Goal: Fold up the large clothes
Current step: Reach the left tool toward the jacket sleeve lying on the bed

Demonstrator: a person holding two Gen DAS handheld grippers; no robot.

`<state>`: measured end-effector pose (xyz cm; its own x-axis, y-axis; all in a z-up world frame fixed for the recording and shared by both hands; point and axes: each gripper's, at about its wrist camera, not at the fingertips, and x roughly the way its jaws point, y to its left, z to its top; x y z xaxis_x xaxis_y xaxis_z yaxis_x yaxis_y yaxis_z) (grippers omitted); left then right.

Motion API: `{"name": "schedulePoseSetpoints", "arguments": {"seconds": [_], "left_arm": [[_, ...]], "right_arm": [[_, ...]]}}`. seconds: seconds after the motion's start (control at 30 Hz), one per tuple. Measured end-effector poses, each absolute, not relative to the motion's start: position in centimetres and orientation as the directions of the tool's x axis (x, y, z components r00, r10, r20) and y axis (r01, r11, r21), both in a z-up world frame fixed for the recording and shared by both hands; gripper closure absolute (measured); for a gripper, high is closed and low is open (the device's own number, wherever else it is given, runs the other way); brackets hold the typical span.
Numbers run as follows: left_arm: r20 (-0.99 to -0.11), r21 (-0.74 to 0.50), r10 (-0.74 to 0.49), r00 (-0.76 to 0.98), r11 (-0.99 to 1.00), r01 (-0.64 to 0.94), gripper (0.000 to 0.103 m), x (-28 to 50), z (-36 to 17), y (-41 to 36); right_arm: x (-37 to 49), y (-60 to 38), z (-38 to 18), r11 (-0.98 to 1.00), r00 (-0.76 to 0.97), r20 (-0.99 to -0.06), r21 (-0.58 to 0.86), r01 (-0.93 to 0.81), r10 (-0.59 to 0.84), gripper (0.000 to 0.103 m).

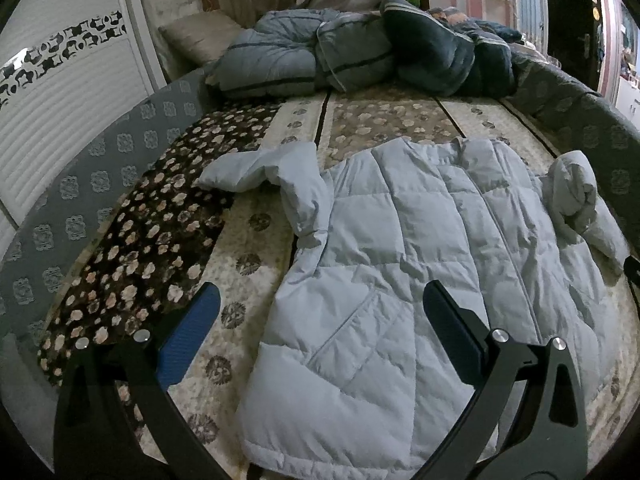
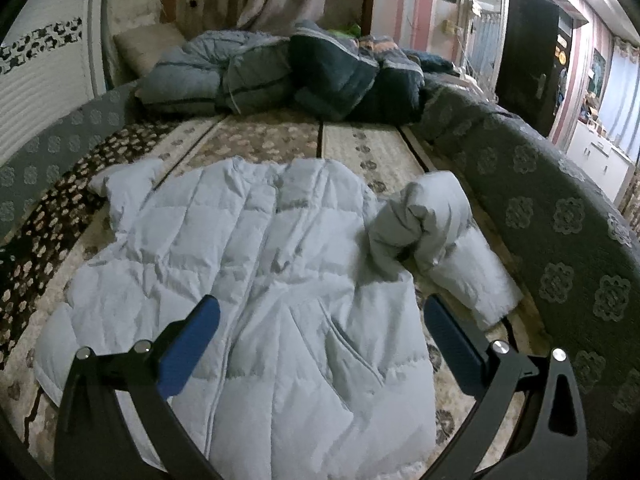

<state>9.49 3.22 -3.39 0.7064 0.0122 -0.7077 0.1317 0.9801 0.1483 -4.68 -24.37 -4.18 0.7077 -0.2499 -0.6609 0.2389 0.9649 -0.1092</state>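
Observation:
A pale blue quilted puffer jacket (image 1: 400, 248) lies spread flat on the patterned bed cover, front up, collar toward the far end. It also shows in the right wrist view (image 2: 260, 264). Its left sleeve (image 1: 256, 172) stretches out to the left. Its right sleeve (image 2: 432, 232) is bunched up beside the body. My left gripper (image 1: 320, 300) is open and empty above the jacket's lower left hem. My right gripper (image 2: 320, 312) is open and empty above the jacket's lower front, near a pocket.
Folded grey and dark blue quilts (image 1: 360, 56) are piled at the far end of the bed, with a beige pillow (image 1: 200, 36). A grey patterned padded edge (image 2: 560, 220) runs along the right side and another grey edge (image 1: 80, 200) along the left. A white wardrobe (image 1: 60, 92) stands at left.

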Motion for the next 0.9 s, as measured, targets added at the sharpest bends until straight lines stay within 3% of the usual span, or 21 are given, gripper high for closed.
{"name": "schedulePoseSetpoints", "arguments": {"seconds": [0.17, 0.43, 0.6, 0.67, 0.9], "left_arm": [[-0.693, 0.087, -0.054, 0.719, 0.984, 0.158, 0.003, 10.9, -3.4, 4.4], [-0.723, 0.17, 0.07, 0.688, 0.982, 0.078, 0.003, 15.8, -5.4, 7.3], [-0.816, 0.123, 0.075, 0.573, 0.991, 0.047, 0.003, 21.1, -8.3, 10.2], [-0.863, 0.062, 0.033, 0.504, 0.997, 0.042, 0.003, 23.5, -10.1, 11.7], [-0.851, 0.071, 0.066, 0.521, 0.997, -0.011, 0.003, 28.6, -11.3, 14.4]], "right_arm": [[-3.4, -23.7, -4.7, 0.966, 0.727, -0.637, -0.139, 0.217, -0.255, 0.001], [1.0, -23.8, -7.3, 0.985, 0.687, -0.705, -0.123, 0.121, -0.173, 0.001], [4.3, -24.8, -9.2, 0.997, 0.666, -0.743, -0.032, 0.072, -0.071, 0.001], [5.6, -24.8, -9.8, 0.995, 0.632, -0.769, -0.059, 0.078, -0.095, 0.001], [10.2, -25.3, -10.0, 0.968, 0.615, -0.75, -0.226, 0.109, -0.244, 0.001]]}}
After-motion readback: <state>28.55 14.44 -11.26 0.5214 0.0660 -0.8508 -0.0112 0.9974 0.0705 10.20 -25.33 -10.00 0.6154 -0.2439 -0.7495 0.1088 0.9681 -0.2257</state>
